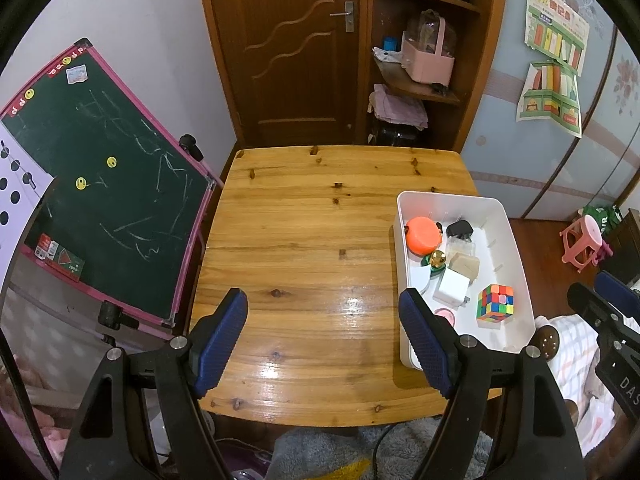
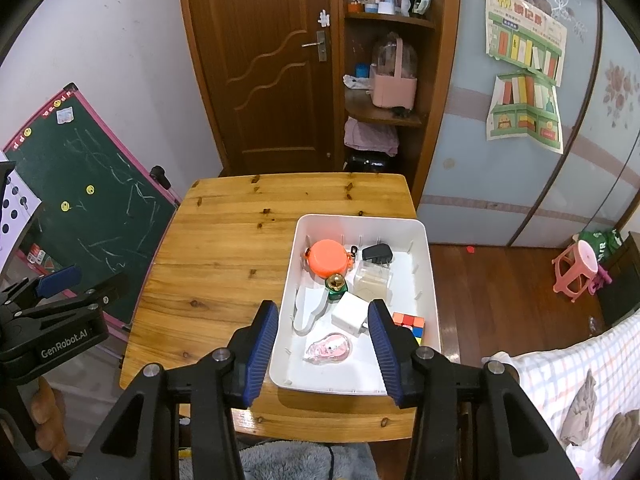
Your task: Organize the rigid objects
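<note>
A white tray [image 1: 516, 240] [image 2: 425, 248] sits on the right side of the wooden table [image 1: 300, 240] [image 2: 224, 264]. In it lie an orange round case [image 1: 424, 236] [image 2: 329, 258], a black plug [image 1: 460, 229] [image 2: 376, 253], a green bottle with a gold cap [image 2: 335, 283], a white charger [image 1: 452, 285] [image 2: 351, 308], a colour cube [image 1: 495, 302] [image 2: 408, 325] and a pink clear item [image 2: 330, 346]. My left gripper [image 1: 324, 296] hangs open over bare table, left of the tray. My right gripper [image 2: 324, 308] is open above the tray's near half, holding nothing.
A green chalkboard with a pink frame [image 1: 112, 184] leans close to the table's left edge. A brown door [image 1: 296, 48] and corner shelves [image 1: 424, 88] stand behind the table. A pink stool [image 2: 576, 270] is on the floor at right, with checked bedding [image 2: 560, 380] near right.
</note>
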Demonstrator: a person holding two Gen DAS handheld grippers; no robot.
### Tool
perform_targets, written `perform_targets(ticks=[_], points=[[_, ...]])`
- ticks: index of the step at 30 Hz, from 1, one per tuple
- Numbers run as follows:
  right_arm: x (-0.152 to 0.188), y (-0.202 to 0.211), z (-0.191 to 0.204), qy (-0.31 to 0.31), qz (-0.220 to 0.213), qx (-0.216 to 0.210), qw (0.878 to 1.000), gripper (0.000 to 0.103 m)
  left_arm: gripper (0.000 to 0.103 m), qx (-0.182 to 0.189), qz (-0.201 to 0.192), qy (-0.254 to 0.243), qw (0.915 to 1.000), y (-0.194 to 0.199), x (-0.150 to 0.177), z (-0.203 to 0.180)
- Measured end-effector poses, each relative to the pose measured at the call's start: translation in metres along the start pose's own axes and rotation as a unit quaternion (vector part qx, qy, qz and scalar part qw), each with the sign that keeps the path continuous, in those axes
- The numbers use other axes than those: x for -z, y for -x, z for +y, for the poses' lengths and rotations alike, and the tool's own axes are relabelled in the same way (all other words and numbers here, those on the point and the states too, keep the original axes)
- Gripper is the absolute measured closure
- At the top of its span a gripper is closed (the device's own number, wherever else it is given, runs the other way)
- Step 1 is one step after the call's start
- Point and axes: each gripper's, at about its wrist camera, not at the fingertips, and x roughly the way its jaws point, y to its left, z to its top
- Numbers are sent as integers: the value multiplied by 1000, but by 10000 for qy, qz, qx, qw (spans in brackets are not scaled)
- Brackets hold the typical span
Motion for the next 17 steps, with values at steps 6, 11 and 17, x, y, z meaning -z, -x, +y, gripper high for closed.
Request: perform_targets(ticks=[6, 11, 17], points=[[1, -2, -1, 6, 40, -7, 10000, 56, 22, 4, 29, -21, 10000, -2, -1, -1], [1, -4, -2, 10, 68, -20, 10000, 56, 22, 20, 80, -23, 10000, -3, 0, 0], [2, -7, -2, 7, 107, -24, 9999, 55, 22, 29, 129, -14, 9999, -5, 1, 1]])
